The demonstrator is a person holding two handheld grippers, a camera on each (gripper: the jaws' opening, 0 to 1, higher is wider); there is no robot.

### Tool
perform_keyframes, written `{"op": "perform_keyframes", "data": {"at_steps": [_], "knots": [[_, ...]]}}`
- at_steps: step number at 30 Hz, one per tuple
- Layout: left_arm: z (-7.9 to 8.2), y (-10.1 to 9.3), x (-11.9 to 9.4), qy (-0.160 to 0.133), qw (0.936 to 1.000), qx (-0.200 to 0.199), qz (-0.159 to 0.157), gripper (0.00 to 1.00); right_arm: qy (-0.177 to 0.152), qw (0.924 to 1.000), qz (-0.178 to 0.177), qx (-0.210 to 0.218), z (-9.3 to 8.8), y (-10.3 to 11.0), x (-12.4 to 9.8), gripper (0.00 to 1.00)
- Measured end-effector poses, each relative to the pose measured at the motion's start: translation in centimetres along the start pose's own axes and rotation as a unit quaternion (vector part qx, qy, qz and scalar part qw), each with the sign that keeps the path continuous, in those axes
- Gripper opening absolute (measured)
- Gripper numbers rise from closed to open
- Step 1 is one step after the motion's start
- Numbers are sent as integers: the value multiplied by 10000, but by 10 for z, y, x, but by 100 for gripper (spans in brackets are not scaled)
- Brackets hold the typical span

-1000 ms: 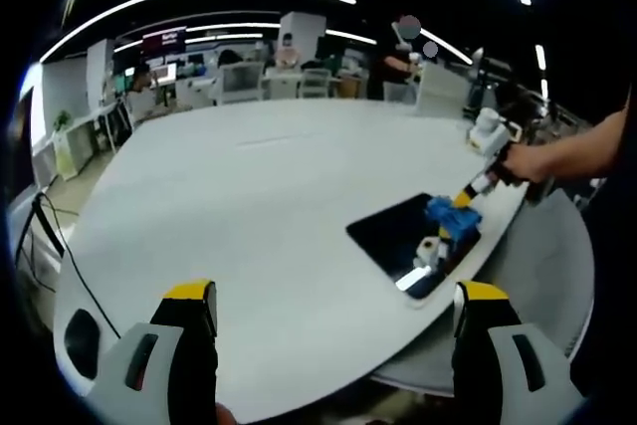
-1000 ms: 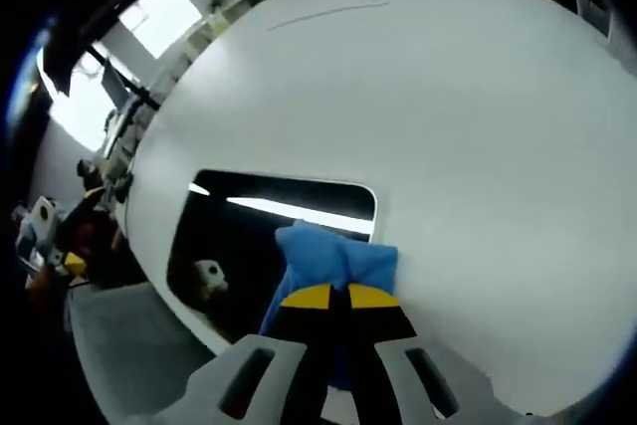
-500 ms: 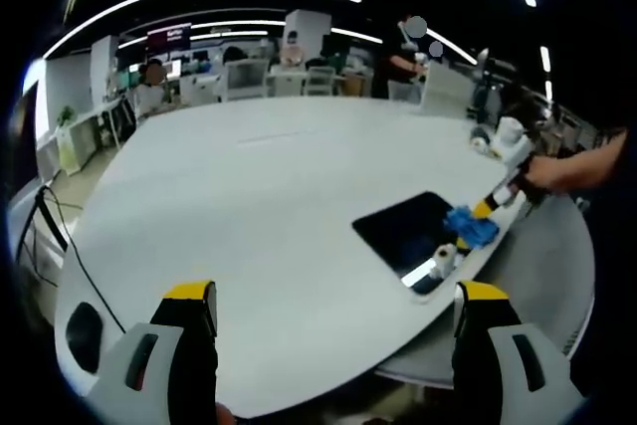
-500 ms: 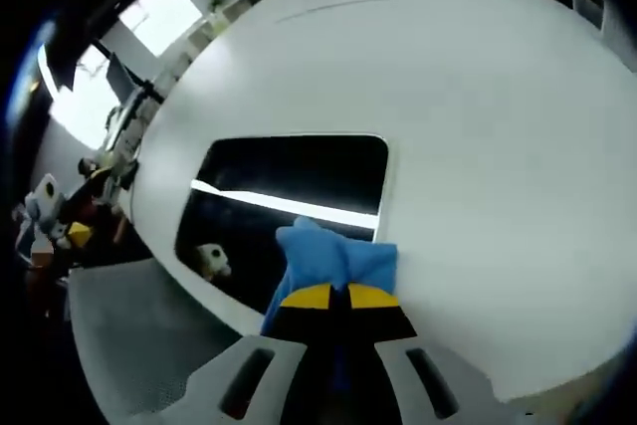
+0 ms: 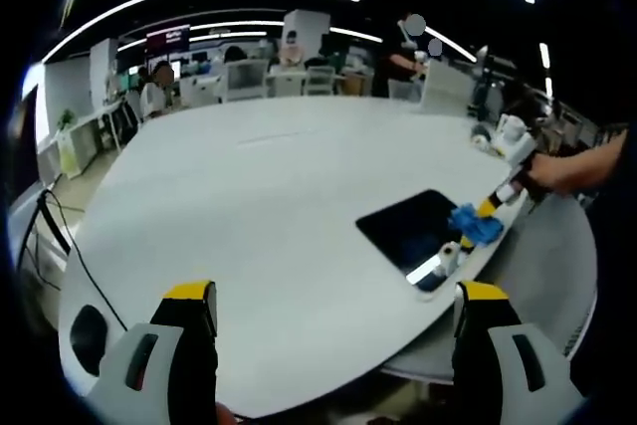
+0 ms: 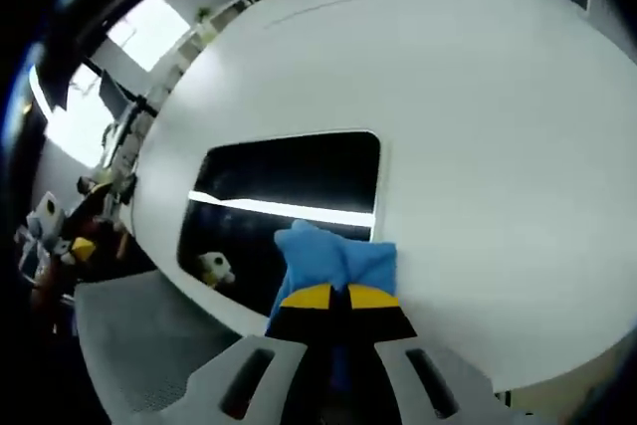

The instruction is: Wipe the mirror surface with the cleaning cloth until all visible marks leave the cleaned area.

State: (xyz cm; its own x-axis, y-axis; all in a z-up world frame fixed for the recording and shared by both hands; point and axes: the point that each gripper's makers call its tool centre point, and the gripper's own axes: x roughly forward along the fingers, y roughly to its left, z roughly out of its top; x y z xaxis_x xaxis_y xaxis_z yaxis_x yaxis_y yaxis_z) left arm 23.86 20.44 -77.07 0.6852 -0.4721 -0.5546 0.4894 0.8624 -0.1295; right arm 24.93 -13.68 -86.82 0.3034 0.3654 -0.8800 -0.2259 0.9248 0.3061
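Observation:
A dark rectangular mirror point(image 5: 418, 231) point(image 6: 289, 186) lies flat near the white table's edge. My right gripper point(image 6: 331, 297) is shut on a blue cleaning cloth point(image 6: 333, 259), which rests on the mirror's near edge. In the left gripper view the cloth point(image 5: 476, 226) sits at the mirror's right side, with the right gripper point(image 5: 491, 208) above it and a person's hand point(image 5: 557, 174) holding it. My left gripper point(image 5: 333, 296) hovers open over the table, well away from the mirror, with nothing between its fingers. A bright ceiling-light streak reflects in the mirror point(image 6: 279, 209).
The large white table point(image 5: 249, 196) spreads wide around the mirror. A grey chair seat point(image 6: 129, 345) lies just beyond the table's edge. A black cable point(image 5: 60, 246) hangs at the table's left. Desks, chairs and people stand far at the back.
The right gripper carried the cloth across the mirror toward its edge nearest the table rim, then barely moved in the last half second. The left gripper has stayed still.

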Motion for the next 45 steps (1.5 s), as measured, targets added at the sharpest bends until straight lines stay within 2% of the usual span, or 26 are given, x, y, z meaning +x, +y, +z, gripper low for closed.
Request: {"op": "perform_keyframes", "data": {"at_steps": [7, 10, 24, 32, 35, 45], "knots": [[-7, 7, -6, 19, 10000, -37, 41, 100, -169, 9998, -88, 71, 1, 5, 1, 0], [-6, 10, -8, 0, 10000, -56, 47, 100, -204, 9997, -7, 122, 1, 13, 4, 0], [-3, 26, -15, -23, 10000, -5, 37, 100, -41, 9999, 146, -53, 7, 58, 22, 0], [-9, 29, -19, 23, 10000, 8, -21, 100, 65, 9990, 224, -384, 13, 87, 35, 0], [-5, 35, -23, -54, 9999, 66, 93, 100, 86, 9984, 278, -481, 15, 96, 39, 0], [-7, 43, -25, -83, 9999, 47, 101, 100, 46, 9984, 369, -416, 19, 118, 48, 0]]}}
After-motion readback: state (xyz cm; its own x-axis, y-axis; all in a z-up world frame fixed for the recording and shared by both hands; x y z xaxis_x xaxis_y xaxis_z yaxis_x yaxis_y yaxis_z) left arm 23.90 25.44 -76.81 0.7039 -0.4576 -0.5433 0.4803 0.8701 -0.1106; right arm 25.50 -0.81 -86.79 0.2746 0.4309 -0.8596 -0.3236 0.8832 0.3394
